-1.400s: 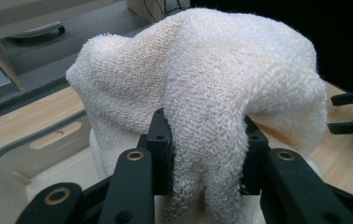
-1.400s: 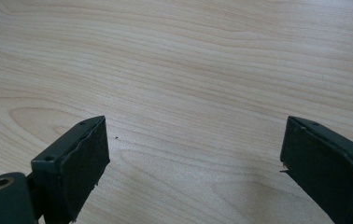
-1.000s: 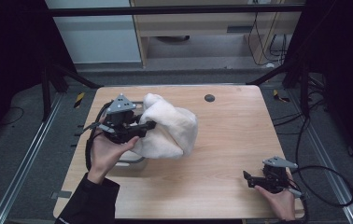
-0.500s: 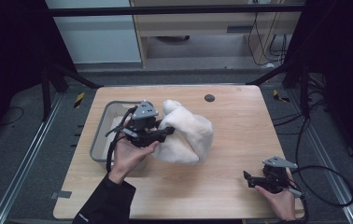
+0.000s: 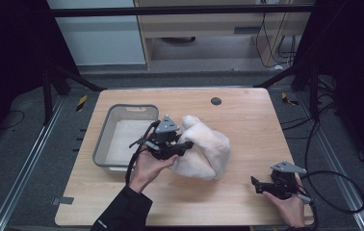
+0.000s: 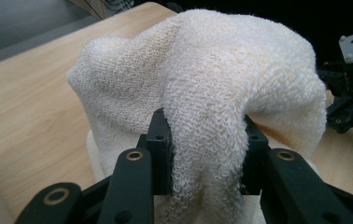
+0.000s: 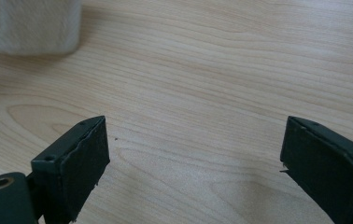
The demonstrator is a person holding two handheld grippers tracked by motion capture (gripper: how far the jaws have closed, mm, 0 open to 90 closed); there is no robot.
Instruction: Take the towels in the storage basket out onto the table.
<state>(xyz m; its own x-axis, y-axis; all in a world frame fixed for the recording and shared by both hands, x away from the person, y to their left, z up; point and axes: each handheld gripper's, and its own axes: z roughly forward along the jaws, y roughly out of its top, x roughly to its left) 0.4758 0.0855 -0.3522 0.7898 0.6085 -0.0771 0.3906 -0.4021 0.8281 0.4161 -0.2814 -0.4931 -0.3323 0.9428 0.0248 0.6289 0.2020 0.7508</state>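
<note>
Terry cloth, cream, thick loop pile: the towel [image 5: 201, 154] is soft and limp, light, with no stiffness of its own, so it will drape and sag from whatever point carries it. It sits bunched on the desk [image 5: 247, 120] just right of the grey bin [image 5: 104, 144], mostly out of it, one edge near the bin's right wall. Left claw [image 5: 182, 147] is clamped on a gathered fold of the towel; in the left gripper view the fold [image 6: 206, 154] fills the gap between the jaws and cloth humps up over them. Grip looks secure, pile is grippy, not slippery, nothing fragile. One pinch point means the rest trails and drags on the wood. Judgement: to spread or fold it, take a second hold on a free edge or corner on the side away from the bin, not on the bulk. Right claw [image 5: 256, 184] is spread wide and empty, low over bare desk well right of the bin, towel edge [image 7: 27, 25] ahead of it, apart.
</note>
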